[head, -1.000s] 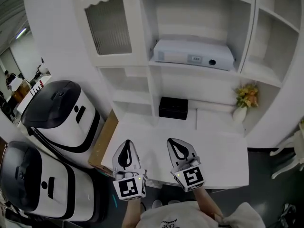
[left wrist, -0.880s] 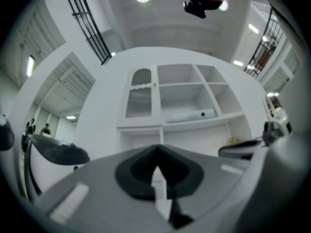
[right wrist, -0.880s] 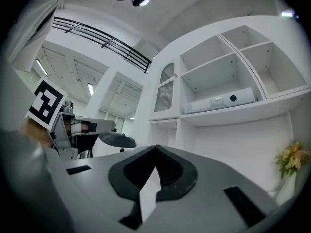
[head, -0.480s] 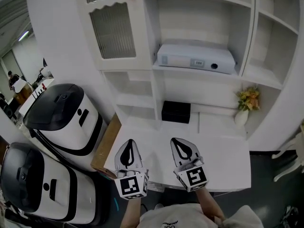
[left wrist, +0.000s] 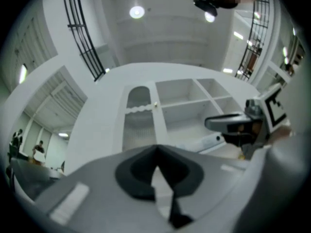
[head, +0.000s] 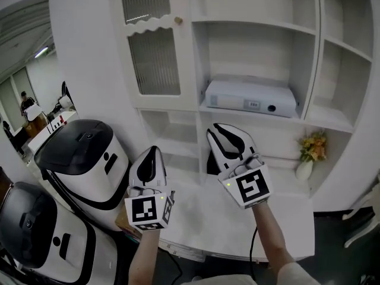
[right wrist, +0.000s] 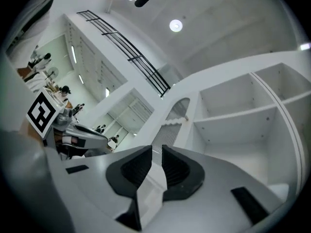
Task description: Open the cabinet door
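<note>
Nearest to the camera, the left gripper (head: pixel 153 151) and the right gripper (head: pixel 222 132) are held up in the air above the white desk (head: pixel 285 224), the right one higher and closer to the shelves. Neither touches anything. Behind the desk stands the white cabinet. On its middle shelf lies a flat white device (head: pixel 249 97), and a small vase of flowers (head: pixel 310 153) stands lower at the right. The cabinet door (head: pixel 155 52) is further up, in the upper left compartment, above and to the left of both grippers and well apart from them. It looks closed. It is a thin white frame around ribbed glass, so I judge it light and easy to swing, but the glass is fragile and should not be pushed or struck. The place to take hold is the small round knob (head: pixel 177 21) on the right edge of the door. It is small and probably smooth, so the pads could slip off if they close only on its tip. About the tool: the jaws of the right gripper have just been opening and now stand a little apart, with nothing between them. That gap seems about suitable for the knob. The left gripper has its jaw tips together and holds nothing.
</note>
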`<control>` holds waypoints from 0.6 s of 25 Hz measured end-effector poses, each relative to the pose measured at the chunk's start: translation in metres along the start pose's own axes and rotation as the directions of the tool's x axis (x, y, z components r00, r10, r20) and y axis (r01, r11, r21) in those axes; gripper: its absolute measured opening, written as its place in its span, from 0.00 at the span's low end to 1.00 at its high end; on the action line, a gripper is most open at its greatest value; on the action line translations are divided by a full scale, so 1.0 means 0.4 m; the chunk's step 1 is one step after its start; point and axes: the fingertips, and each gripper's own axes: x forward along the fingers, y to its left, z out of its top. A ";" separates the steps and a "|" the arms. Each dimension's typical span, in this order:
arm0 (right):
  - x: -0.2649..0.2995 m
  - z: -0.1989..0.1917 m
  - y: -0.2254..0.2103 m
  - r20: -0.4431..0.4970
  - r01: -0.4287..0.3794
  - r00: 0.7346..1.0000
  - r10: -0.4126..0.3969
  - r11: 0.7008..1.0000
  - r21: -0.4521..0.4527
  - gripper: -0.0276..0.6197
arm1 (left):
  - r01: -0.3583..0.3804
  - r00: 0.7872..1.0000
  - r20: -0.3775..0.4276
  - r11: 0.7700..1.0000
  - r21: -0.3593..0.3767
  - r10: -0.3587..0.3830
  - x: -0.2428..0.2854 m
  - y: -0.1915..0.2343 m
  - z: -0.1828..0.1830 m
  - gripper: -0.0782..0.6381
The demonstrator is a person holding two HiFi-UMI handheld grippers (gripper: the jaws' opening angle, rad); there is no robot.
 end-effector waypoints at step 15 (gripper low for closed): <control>0.526 0.220 -0.293 -0.025 0.056 0.996 -0.084 0.834 -0.549 0.19 | -0.037 0.999 0.020 0.996 0.077 0.036 0.151 0.133 0.099 0.12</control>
